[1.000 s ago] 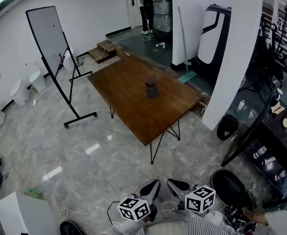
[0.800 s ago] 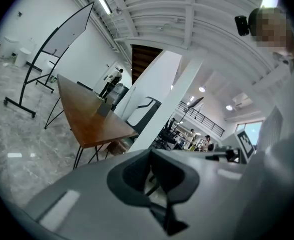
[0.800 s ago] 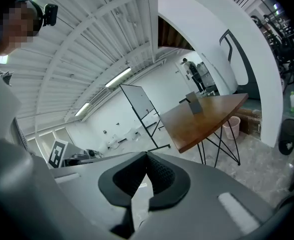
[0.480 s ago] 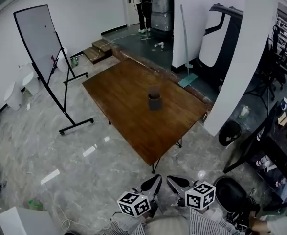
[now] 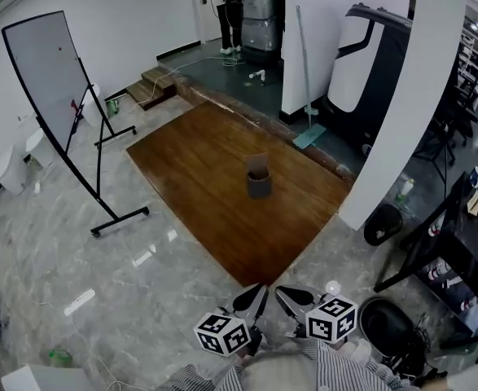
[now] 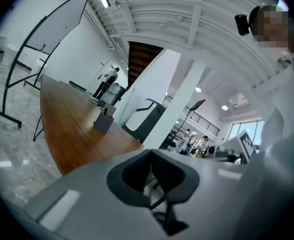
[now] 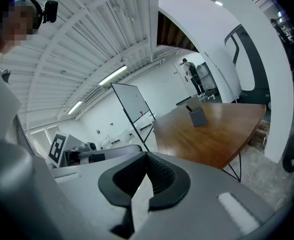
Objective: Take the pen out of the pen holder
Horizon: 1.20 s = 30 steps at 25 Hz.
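Table: brown rectangular wooden table [image 5: 214, 161] on thin black legs, stood on a grey marbled floor [image 5: 141, 275].
Pen holder: small grey square pen holder [image 5: 259, 185], upright near the middle of the table, at 12 o'clock from both grippers and well apart from them.
Pen: dark pen [image 7: 189, 107], stood in the pen holder with its top above the rim in the right gripper view; too small to make out in the head view.
Left gripper: grey two-jaw left gripper [image 5: 253, 293] with a marker cube, at 6 o'clock in the head view, near the table's near corner; jaws were together, nothing between them.
Right gripper: matching right gripper [image 5: 282, 293], just beside the left at its 3 o'clock; jaws were pressed together, nothing held.
Whiteboard: white whiteboard [image 5: 47, 80] on a black wheeled stand, at 9 o'clock of the table.
Pillar: broad white pillar [image 5: 401, 96], at 3 o'clock of the table.
Person: a person [image 5: 226, 6] stood at 12 o'clock, far beyond the table, beside a grey cabinet.
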Motion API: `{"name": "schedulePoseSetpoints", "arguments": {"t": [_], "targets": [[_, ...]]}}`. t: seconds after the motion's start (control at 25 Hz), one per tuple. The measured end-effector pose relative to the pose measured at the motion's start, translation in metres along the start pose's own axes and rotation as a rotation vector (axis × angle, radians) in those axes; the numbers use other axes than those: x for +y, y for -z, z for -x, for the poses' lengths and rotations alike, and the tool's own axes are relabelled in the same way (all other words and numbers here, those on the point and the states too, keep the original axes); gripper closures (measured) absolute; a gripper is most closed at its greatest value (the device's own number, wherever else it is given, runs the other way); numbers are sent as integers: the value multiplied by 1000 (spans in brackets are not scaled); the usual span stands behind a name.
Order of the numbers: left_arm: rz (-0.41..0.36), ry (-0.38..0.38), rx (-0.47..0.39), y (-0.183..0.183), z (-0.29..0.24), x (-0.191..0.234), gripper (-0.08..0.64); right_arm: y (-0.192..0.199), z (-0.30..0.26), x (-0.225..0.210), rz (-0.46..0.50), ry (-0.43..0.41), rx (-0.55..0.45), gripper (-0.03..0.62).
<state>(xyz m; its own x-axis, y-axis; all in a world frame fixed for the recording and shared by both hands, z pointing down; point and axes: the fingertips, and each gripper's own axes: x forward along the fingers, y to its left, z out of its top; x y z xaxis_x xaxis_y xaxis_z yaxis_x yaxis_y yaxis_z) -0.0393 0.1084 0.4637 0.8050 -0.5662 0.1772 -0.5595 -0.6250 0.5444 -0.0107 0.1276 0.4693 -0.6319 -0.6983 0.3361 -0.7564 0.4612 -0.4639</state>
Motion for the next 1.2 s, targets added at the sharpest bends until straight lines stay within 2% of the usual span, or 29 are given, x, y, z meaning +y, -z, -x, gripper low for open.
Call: {"name": "schedulePoseSetpoints", "arguments": {"t": [0.28,0.6,1.2], "targets": [[36,6,37,7,-13,9,552,2,-7,-11,-36,23,6,592],[49,-21,64,4,-35,23,552,-6,-23,-31,-73,-4,27,592],[29,-93,32,-54,-130,80,552,-94,-86,-117,-48,-92,31,592]]}}
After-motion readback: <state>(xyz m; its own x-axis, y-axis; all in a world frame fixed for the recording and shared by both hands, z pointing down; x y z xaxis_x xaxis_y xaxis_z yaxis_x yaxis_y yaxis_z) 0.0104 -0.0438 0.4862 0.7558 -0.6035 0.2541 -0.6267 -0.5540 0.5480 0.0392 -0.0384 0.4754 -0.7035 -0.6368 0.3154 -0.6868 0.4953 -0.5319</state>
